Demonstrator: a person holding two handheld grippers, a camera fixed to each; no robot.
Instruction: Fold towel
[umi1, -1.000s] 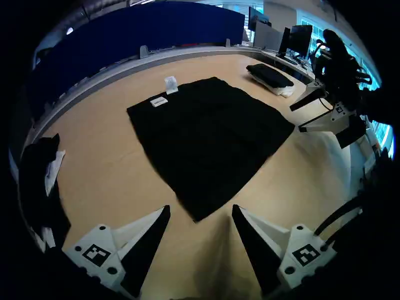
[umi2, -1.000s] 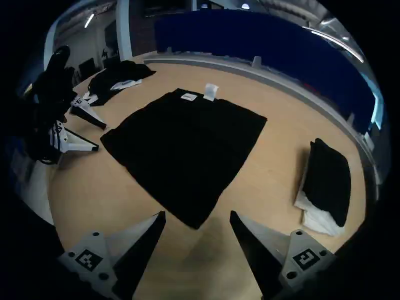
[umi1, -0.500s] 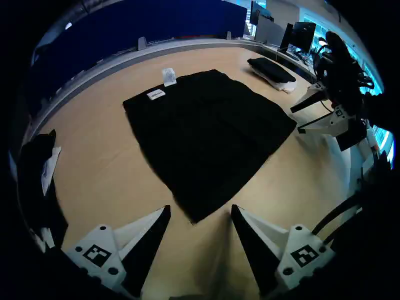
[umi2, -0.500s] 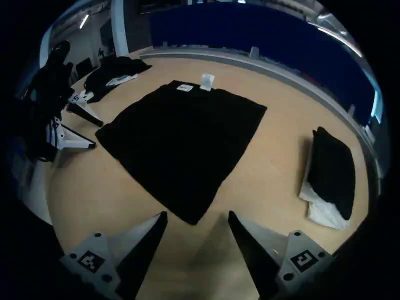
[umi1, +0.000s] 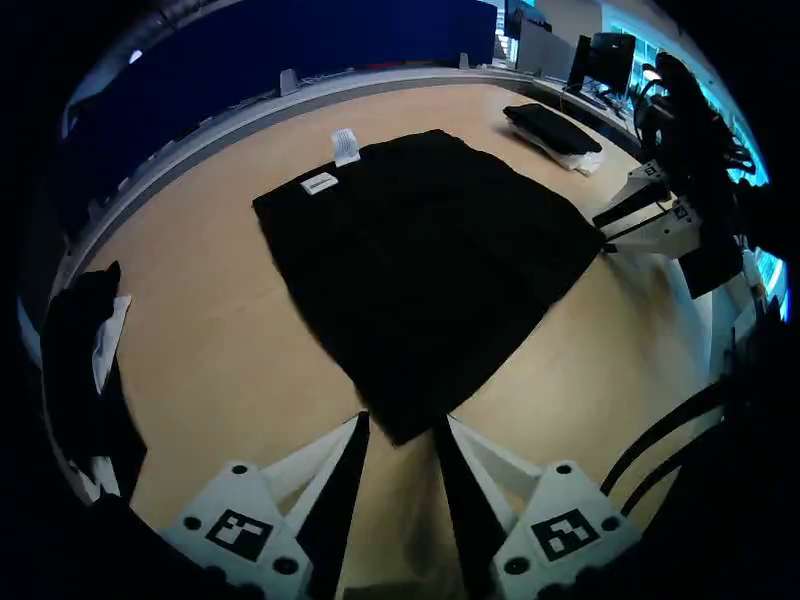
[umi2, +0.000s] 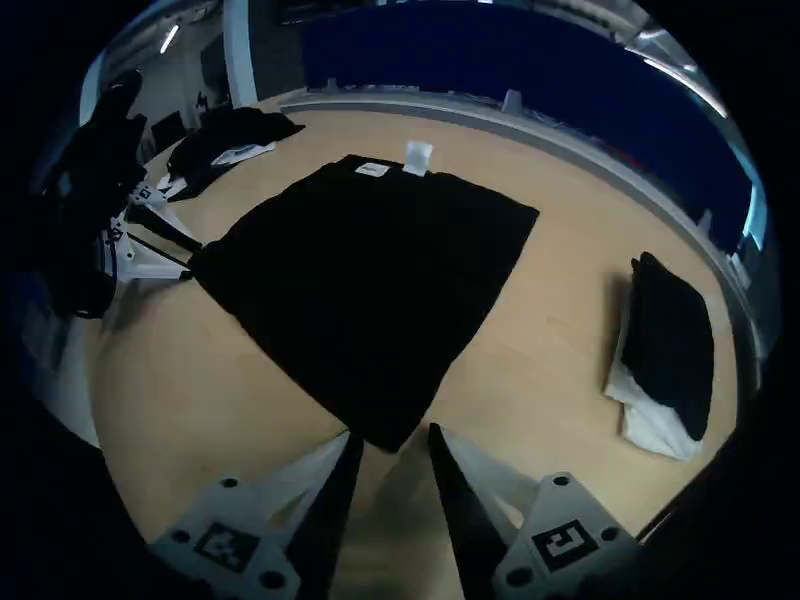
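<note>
The black towel (umi1: 430, 250) lies spread flat, mid-frame, on the wooden table (umi1: 220, 330). One near corner points down at each camera.

Left gripper (umi1: 400, 420): lower centre of its own view, fingers narrow, straddling the towel's corner with a gap remaining. Right gripper (umi2: 392, 434): the same arrangement at the neighbouring corner, fingers narrow and not closed. Judgement: both are set on adjacent corners so one edge can be lifted and carried over to the far edge, where the white tag (umi1: 320, 183) sits.

Change from half a second ago: both finger pairs stood wide and short of the cloth; they have since drawn in and advanced, so each corner now sits between them.

A folded stack (umi2: 665, 350) rests at right, well apart.
</note>
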